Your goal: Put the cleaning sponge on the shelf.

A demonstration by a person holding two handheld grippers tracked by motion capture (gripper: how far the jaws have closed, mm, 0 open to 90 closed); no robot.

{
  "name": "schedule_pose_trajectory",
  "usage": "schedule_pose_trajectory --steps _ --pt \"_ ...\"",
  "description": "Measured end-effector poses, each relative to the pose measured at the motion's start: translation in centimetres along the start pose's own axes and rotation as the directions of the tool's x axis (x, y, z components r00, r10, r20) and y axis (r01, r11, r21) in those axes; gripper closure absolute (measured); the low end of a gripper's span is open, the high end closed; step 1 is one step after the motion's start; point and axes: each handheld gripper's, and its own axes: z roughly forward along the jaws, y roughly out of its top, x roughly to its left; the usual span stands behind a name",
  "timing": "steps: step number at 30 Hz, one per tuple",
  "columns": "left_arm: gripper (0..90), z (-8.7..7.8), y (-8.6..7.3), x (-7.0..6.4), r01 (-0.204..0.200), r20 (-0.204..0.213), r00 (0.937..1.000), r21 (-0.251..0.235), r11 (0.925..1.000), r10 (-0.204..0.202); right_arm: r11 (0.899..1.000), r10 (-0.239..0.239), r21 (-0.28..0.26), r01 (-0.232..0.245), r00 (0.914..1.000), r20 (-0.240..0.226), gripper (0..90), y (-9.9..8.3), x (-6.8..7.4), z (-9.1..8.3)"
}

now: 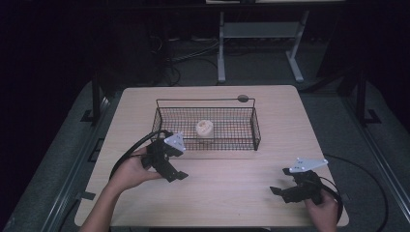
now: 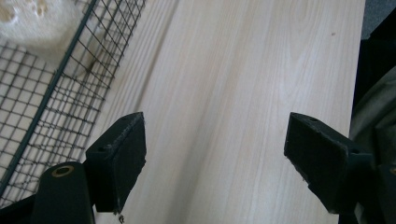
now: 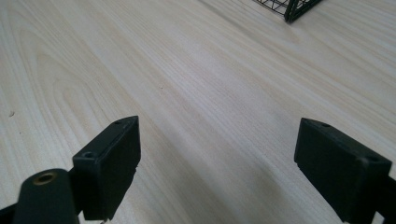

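Cream ball [image 1: 205, 128] inside wire basket [image 1: 255, 126], left tool [image 1: 177, 175] beside it

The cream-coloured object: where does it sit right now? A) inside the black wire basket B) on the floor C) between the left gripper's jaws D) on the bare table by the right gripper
A: the cream-coloured object lies inside the black wire basket, while both grippers hold nothing.

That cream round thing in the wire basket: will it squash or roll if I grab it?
The cream object looks porous and holed, so probably light and somewhat squashy. Its rounded shape could roll if tipped, though the basket walls should contain it. Both grippers are open and empty.
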Motion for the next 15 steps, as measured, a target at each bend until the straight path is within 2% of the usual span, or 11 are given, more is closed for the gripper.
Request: schedule_pose_trajectory --steps 5,7,12,15 --pt "20.1 0.3 -1.1 -0.4 0.02 0.005 0.9998 0.002 0.9998 -0.02 1.0 -0.006 0.002 0.006 1.0 0.002 14.2 -0.1 -0.1 0.0" --pt "20.0 0.2 -1.3 -0.5 0.014 0.005 0.9999 0.0 0.9999 -0.014 1.0 -0.006 0.002 0.006 1.0 0.002 14.2 -0.1 -0.1 0.0" --pt "20.1 0.3 -2.0 -1.4 0.02 -0.004 0.9998 -0.023 0.9995 -0.02 1.0 -0.007 0.003 0.007 1.0 0.004 14.2 0.0 0.0 0.1" --pt "20.1 0.6 -2.6 -2.0 0.038 -0.003 0.9993 -0.046 0.9982 -0.038 1.0 -0.011 0.004 0.011 0.9999 0.002 14.2 0.0 0.0 0.1"
